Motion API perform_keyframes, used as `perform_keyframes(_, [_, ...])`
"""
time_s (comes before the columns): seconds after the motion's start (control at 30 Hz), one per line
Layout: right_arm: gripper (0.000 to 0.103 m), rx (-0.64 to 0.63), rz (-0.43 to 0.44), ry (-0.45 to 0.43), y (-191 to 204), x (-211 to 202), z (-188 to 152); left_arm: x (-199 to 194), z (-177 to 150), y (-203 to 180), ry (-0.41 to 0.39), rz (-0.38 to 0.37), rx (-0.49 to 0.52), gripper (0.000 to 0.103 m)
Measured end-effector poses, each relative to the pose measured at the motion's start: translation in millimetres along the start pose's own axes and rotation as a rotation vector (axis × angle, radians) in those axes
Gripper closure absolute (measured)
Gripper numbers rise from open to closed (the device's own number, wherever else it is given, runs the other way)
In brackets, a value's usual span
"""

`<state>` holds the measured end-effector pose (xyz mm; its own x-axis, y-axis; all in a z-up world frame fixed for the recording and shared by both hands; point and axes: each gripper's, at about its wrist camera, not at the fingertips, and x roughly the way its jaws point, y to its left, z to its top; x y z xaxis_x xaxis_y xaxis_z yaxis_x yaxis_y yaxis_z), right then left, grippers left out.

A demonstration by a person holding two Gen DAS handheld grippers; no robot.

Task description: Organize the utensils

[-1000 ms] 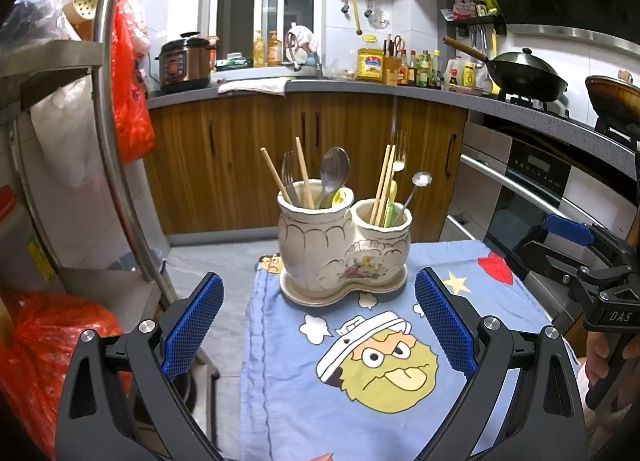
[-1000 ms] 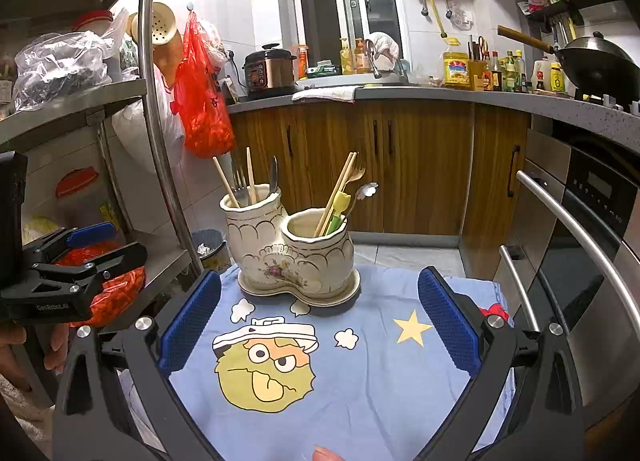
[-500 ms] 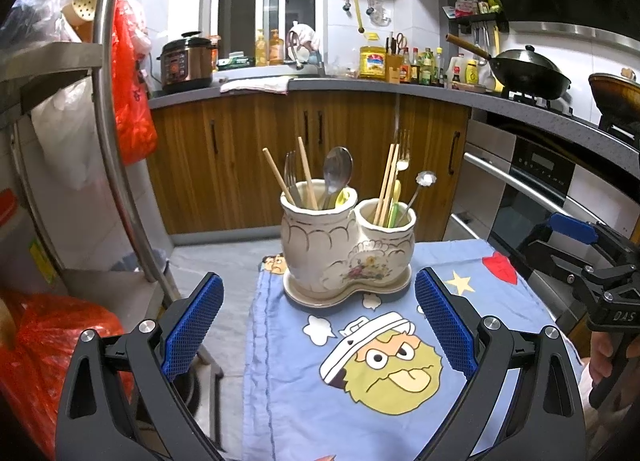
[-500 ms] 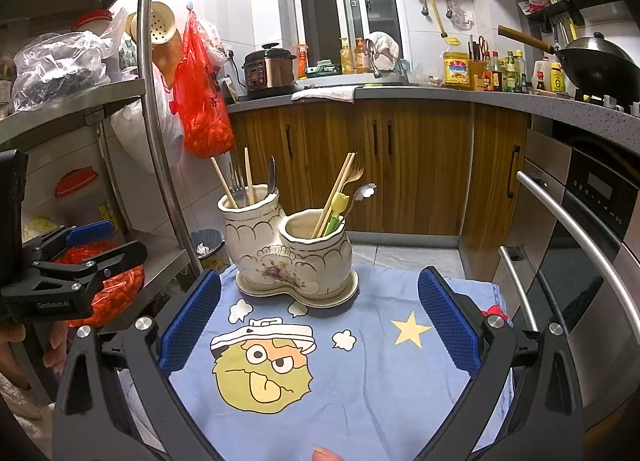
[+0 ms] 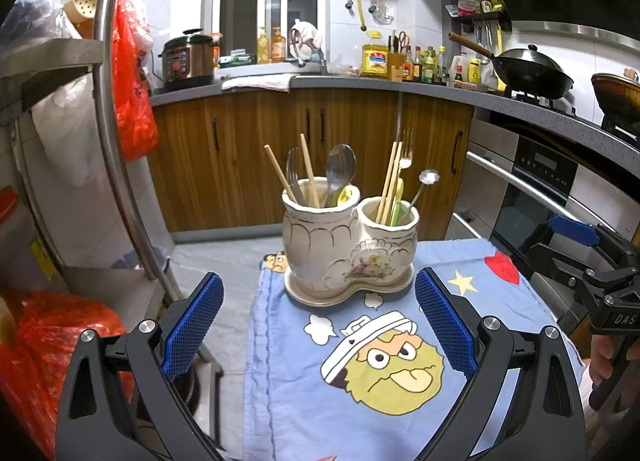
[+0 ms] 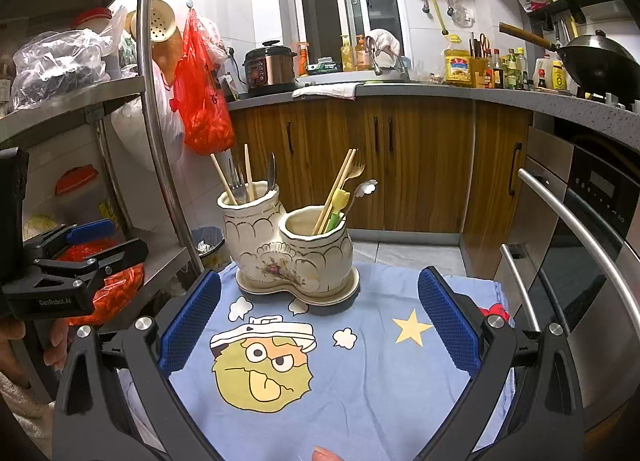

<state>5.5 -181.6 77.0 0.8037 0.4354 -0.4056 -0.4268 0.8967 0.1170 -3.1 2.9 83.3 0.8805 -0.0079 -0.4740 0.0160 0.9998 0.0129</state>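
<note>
Left gripper [image 5: 318,319]: hovering with blue pads spread wide, gripping nothing, short of the holder.
Right gripper [image 6: 319,319]: likewise gaping, empty, low over the cartoon cloth [image 6: 360,373].
Twin ceramic utensil holder [image 5: 346,245]: standing upright on the cloth at 12 o'clock.
Taller pot: holding chopsticks [image 5: 310,175], fork, steel spoon [image 5: 340,167].
Shorter pot, at 3 o'clock of the taller: holding chopsticks, fork, small spoon [image 5: 427,178].

Cream double-pot holder [image 5: 348,245] upright on blue cloth [image 5: 360,401]; chopsticks [image 5: 310,177], spoons, forks standing inside.
</note>
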Motion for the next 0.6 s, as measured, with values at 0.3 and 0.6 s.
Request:
perform_keyframes(0.3, [0.006,0.001,0.000,0.002,0.5,-0.1,0.2,0.6,0.4,0.2,0.002,-0.002,-0.001,0.007])
perform_keyframes(0.6, [0.006,0.004,0.000,0.008,0.5,-3.2,-4.2,4.6,0.5,3.0,0.002,0.045,0.006,0.007])
